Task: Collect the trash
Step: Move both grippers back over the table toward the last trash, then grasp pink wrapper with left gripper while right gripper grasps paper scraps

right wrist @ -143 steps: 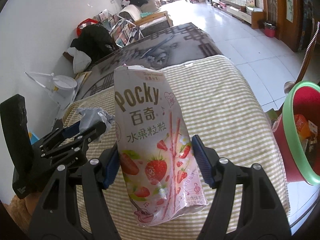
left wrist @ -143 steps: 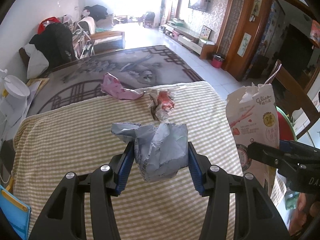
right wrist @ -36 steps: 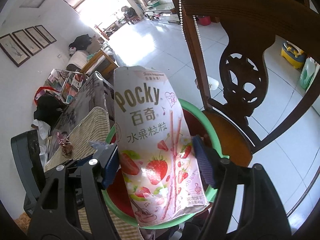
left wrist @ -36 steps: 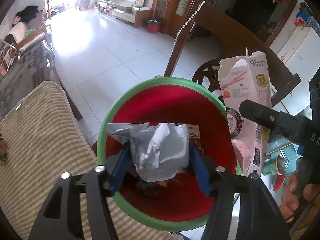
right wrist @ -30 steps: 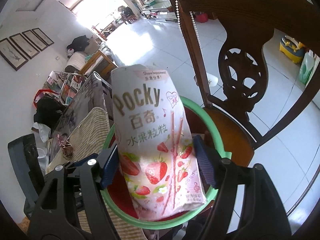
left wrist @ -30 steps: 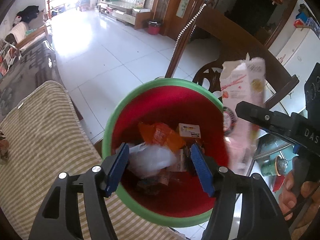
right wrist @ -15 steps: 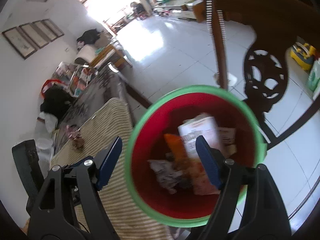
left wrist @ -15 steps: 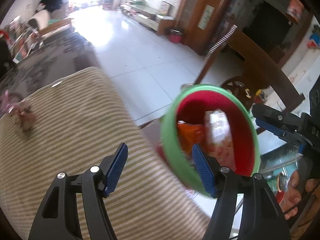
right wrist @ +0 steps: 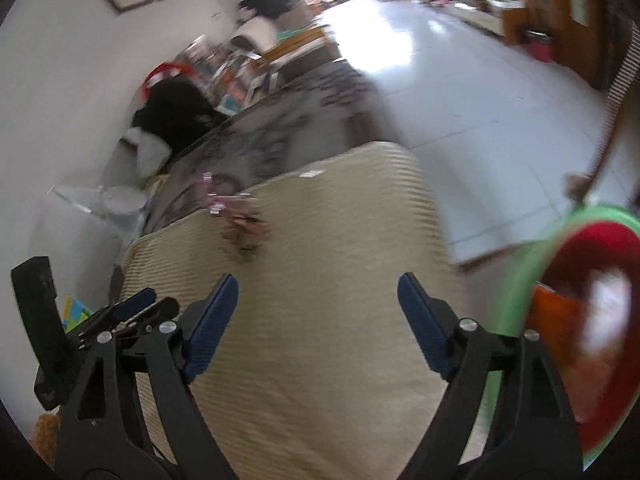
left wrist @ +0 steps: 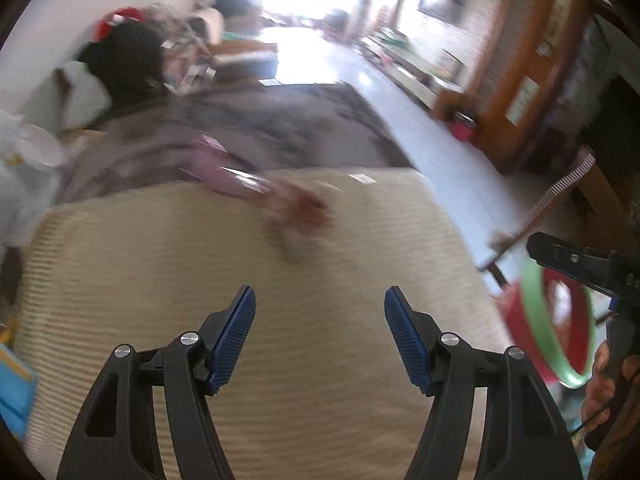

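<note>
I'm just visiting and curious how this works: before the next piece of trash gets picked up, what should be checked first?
1. Left hand-held gripper empty and open: ok.
2. Right hand-held gripper empty; its jaws have just been opening: ok.
3. Trash left on the table: pink wrapper and red wrapper: ok.
4. Bin within reach beside the tablecloth: ok.
5. Wrappers' exact shape: cannot tell, blurred.

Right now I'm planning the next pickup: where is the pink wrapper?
The pink wrapper lies at the far edge of the striped tablecloth, left of centre in the left wrist view, beside a blurred reddish wrapper.
</note>
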